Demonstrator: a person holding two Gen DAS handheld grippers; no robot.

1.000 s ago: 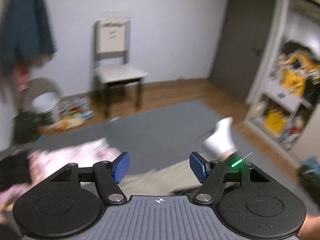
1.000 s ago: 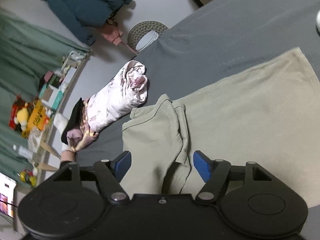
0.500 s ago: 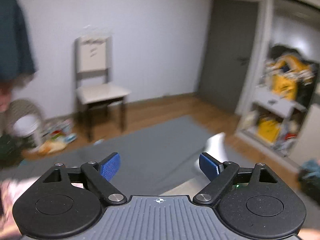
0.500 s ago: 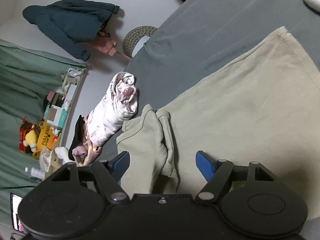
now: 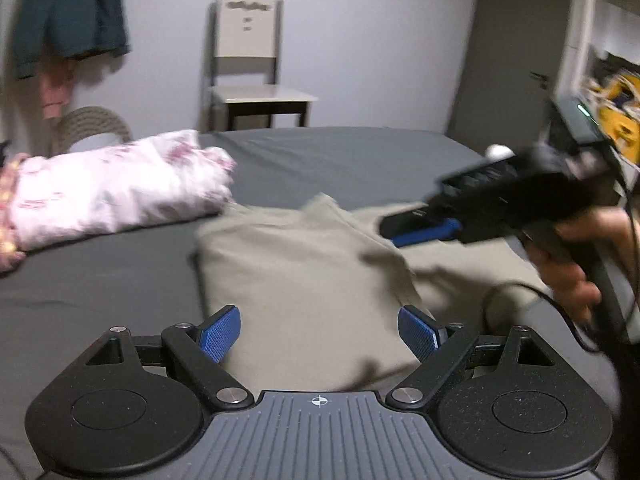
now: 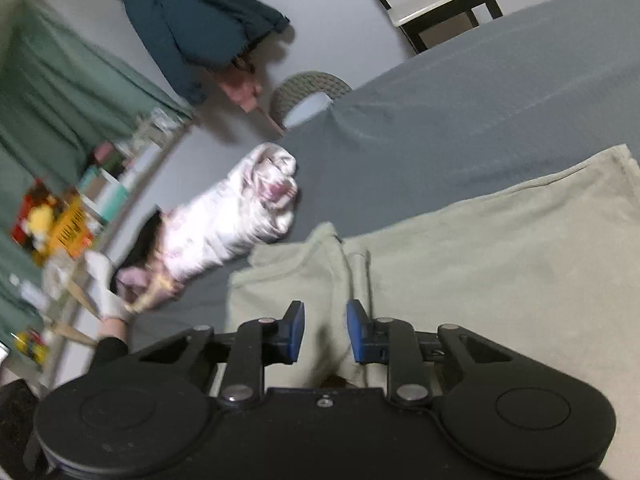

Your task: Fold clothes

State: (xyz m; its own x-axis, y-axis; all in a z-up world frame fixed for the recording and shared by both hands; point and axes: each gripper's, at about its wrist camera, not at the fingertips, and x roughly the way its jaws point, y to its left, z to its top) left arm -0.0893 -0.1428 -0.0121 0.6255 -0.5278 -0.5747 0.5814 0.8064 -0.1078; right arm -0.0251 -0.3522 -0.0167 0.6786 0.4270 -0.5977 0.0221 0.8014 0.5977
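Beige garment [image 5: 304, 280] on dark grey bed sheet [image 5: 344, 160]; rolled cloth [image 5: 116, 188] white w/ pink floral print, left of frame. Gripper pads [image 5: 220, 332] blue, bodies black. Teal jacket [image 6: 192, 20] upper left.

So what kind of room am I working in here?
Most likely a bedroom at home: clothes lie on a wide grey-sheeted bed, a dark teal jacket hangs on the wall, and a pale wooden chair stands beyond.
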